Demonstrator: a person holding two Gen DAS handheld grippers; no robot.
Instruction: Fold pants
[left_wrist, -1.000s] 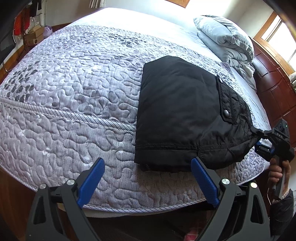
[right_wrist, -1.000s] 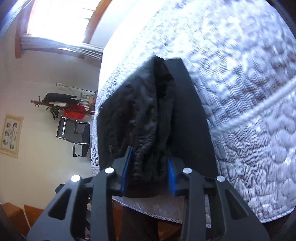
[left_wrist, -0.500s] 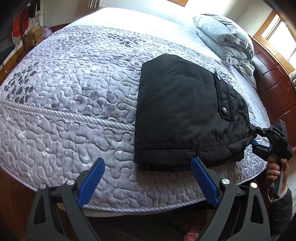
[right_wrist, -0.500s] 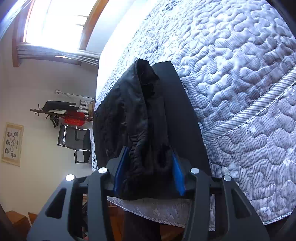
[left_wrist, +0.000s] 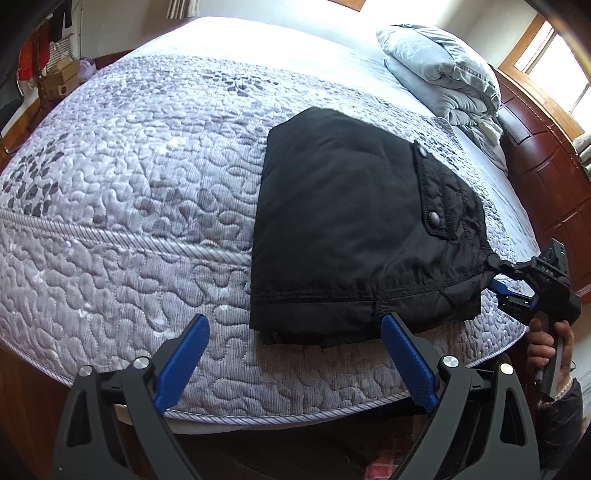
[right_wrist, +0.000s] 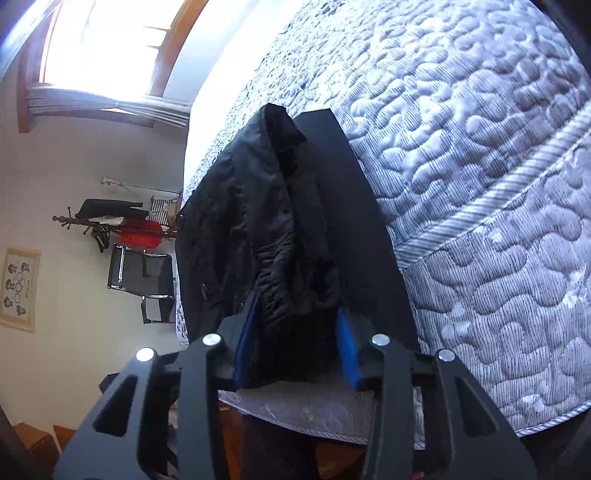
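Right wrist | right gripper fingers closing on padded black pants | quilted bedspread

Black pants on a lilac-grey quilt

The pants are plain black; the quilted bedspread is pale lilac-grey with squiggle stitching and darker grey blotches; folded duvet silver-grey; gripper pads blue.

1. A quilted grey-lilac bedspread covers the bed
2. Folded grey bedding lies by the dark wooden headboard
3. Bright windows glare white
4. A black chair and a framed picture stand against the pale wall
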